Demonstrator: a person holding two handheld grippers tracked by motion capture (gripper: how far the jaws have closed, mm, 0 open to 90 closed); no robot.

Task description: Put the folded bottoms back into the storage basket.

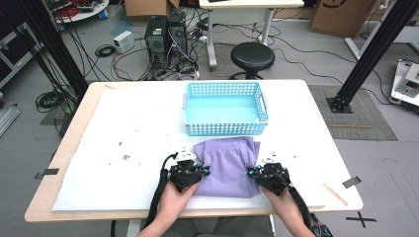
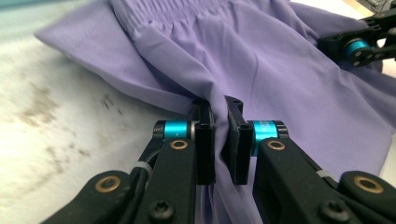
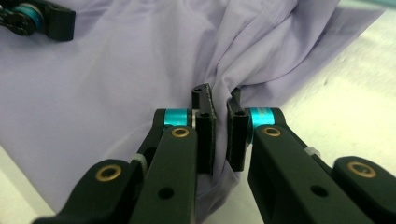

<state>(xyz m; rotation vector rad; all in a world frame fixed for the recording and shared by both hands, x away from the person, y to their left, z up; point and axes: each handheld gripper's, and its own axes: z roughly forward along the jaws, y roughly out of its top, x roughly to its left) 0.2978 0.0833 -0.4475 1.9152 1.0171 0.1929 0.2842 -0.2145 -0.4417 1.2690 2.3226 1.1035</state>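
Observation:
A folded purple garment with an elastic waistband lies on the white table cover near the front edge. My left gripper is at the garment's left edge, and in its own view the left gripper is shut on a pinched fold of the purple garment. At the right edge sits my right gripper. In the right gripper view, that right gripper pinches a bunched fold of the purple garment between its pads. Each view shows the other gripper's tip far off on the cloth.
A light blue perforated basket stands just behind the garment, mid-table. The white cover carries dark specks at the left. A wooden stick and black tape lie at the right front corner. A stool and computer towers stand beyond the table.

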